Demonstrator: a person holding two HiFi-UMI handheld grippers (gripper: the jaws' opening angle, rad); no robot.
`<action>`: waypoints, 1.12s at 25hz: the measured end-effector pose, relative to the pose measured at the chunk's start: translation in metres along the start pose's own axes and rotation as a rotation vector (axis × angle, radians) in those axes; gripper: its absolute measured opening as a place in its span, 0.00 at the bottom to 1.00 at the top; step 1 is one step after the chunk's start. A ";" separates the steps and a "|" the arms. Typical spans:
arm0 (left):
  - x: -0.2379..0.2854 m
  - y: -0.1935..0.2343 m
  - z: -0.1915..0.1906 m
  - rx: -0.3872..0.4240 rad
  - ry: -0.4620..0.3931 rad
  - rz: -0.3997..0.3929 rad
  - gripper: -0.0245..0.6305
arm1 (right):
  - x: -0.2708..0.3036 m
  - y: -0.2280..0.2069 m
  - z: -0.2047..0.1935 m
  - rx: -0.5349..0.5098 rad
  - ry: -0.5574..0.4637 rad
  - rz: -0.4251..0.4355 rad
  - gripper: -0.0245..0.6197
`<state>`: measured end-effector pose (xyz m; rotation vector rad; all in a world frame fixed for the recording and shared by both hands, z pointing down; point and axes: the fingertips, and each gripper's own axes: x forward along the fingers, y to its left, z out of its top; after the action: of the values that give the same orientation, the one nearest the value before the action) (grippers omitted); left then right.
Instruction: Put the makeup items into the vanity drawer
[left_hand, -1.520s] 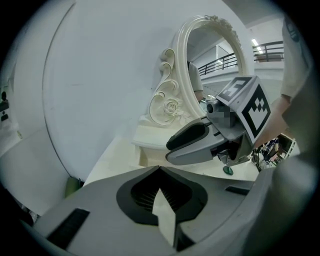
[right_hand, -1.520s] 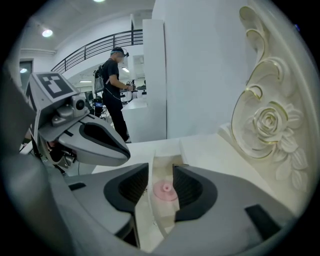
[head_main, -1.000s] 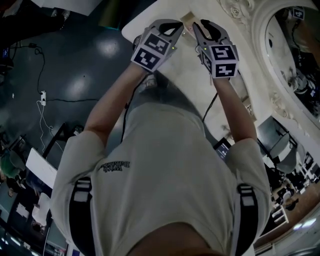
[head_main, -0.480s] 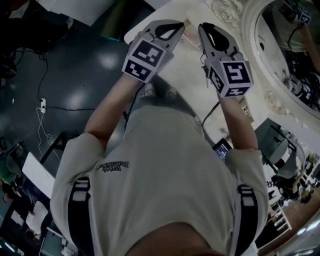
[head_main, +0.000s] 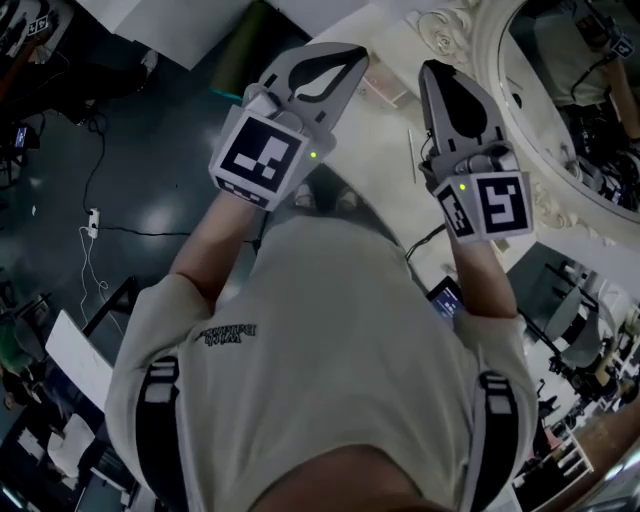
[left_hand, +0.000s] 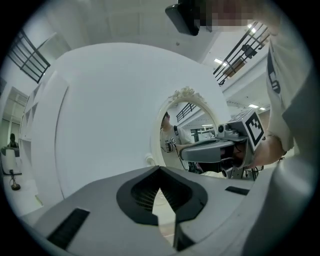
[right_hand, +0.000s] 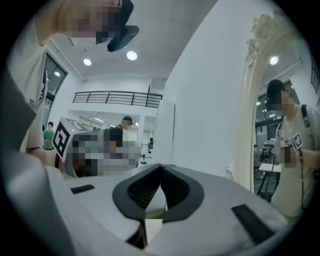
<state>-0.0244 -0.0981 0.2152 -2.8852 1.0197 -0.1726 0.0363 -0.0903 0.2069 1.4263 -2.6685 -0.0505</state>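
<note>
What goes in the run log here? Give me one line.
left gripper: shut, empty | right gripper: just closed, empty | both: level, near mirror

Left gripper (head_main: 360, 52) left, right gripper (head_main: 432, 70) right, side by side above counter (head_main: 393, 145). Mirror (head_main: 575, 90) right of right gripper. Floor (head_main: 150, 160) left of counter.
</note>
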 end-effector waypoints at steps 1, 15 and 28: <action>-0.006 -0.002 0.008 0.004 -0.015 0.002 0.06 | -0.005 0.003 0.007 -0.003 -0.015 -0.002 0.05; -0.054 -0.030 0.025 0.007 -0.089 0.035 0.06 | -0.059 0.026 0.027 0.010 -0.129 -0.036 0.05; -0.055 -0.031 0.016 -0.042 -0.112 0.057 0.06 | -0.063 0.024 0.009 0.042 -0.110 -0.067 0.05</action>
<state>-0.0457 -0.0386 0.1979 -2.8611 1.0970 0.0146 0.0503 -0.0251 0.1949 1.5699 -2.7229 -0.0820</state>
